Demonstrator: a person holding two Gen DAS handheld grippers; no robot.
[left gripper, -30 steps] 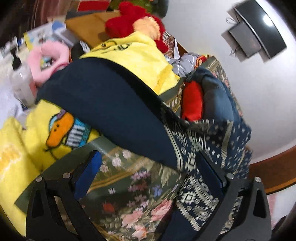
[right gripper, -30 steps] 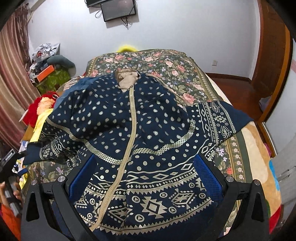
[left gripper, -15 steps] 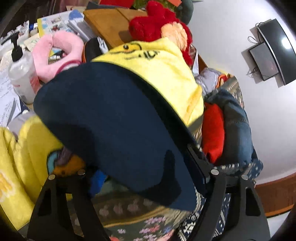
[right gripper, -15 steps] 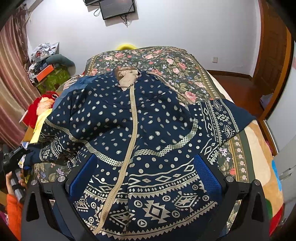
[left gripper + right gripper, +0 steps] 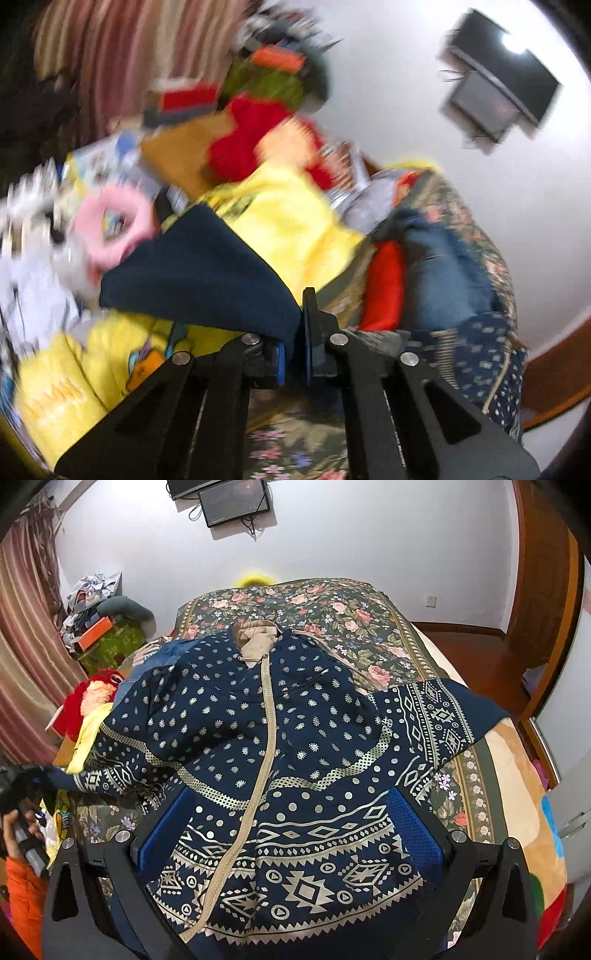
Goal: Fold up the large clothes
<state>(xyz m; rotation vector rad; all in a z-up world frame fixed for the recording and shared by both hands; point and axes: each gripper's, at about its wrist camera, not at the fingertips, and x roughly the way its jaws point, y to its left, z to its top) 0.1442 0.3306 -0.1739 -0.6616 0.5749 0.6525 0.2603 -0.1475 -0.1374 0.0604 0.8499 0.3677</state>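
Note:
A navy zip jacket (image 5: pixel 295 746) with silver patterns lies face up on the floral bed, both sleeves spread out. My left gripper (image 5: pixel 293 356) is shut on the plain navy cuff (image 5: pixel 207 273) of the left sleeve. The same gripper (image 5: pixel 22 786) shows at the bed's left edge in the right wrist view, holding that sleeve's end. My right gripper (image 5: pixel 291 834) is open above the jacket's hem, one blue pad on each side of the zip, holding nothing.
A floral bedspread (image 5: pixel 332 605) covers the bed. A yellow blanket (image 5: pixel 280 221), red plush toy (image 5: pixel 251 144) and pink ring (image 5: pixel 114 229) clutter the left side. A wooden door (image 5: pixel 543 572) is at the right; a screen (image 5: pixel 232 506) hangs on the wall.
My left gripper has closed on the sleeve cuff, which was loose between open fingers, and swung sharply; its view is blurred. The left sleeve has stretched outward. The right gripper has barely moved.

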